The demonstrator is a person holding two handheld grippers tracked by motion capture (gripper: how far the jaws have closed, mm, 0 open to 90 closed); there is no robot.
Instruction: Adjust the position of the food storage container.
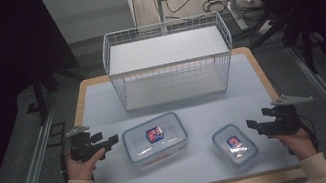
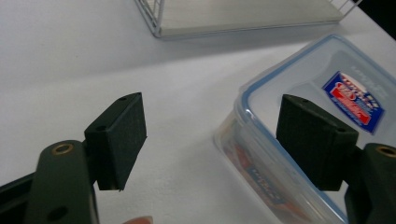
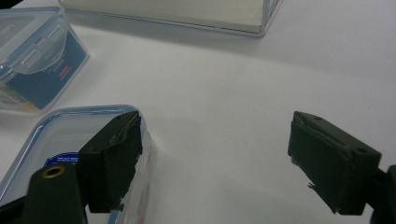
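We hold the left gripper [image 1: 111,142] at lower left of the high view, jaws spread with nothing between them, just beside the large lidded box [image 1: 155,137], which sits at centre of the table [image 1: 103,107]. In the left gripper view that box [image 2: 317,121] fills the right side, behind one jaw. Our right gripper [image 1: 252,125] sits at lower right, jaws also spread and empty, close to the small lidded box [image 1: 234,145]. The wire basket [image 1: 169,62] stands at upper centre, well apart from both.

Two lidded boxes [image 1: 155,138] [image 1: 234,145] between open tongs [image 1: 111,141] [image 1: 251,124].
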